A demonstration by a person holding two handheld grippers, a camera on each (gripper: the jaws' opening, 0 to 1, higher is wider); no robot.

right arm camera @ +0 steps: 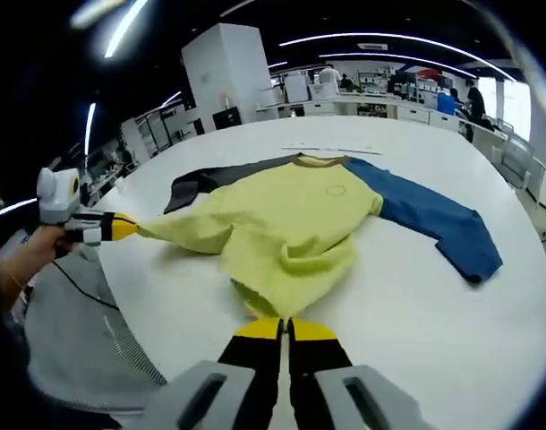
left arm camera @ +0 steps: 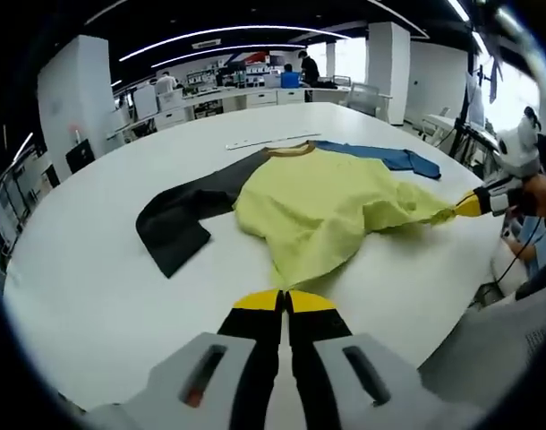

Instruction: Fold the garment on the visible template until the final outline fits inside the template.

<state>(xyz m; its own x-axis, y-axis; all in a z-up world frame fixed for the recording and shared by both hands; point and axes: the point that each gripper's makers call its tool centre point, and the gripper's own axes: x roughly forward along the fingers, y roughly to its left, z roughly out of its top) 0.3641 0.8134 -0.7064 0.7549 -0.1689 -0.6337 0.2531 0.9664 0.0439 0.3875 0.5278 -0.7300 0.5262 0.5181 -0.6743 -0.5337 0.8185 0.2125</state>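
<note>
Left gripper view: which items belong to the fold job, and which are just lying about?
Job:
- colour-block sweatshirt, yellow body, black and blue sleeves
- left gripper and right gripper, each shut on the sweatshirt's edge
- white table under it

Lying about:
- thin pale strip beyond the collar
- background desks
- office chair

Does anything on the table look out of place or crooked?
Yes. The long-sleeved shirt lies wrinkled, not flat: the left tool and the right tool pinch its yellow hem, stretching it into two points.
</note>
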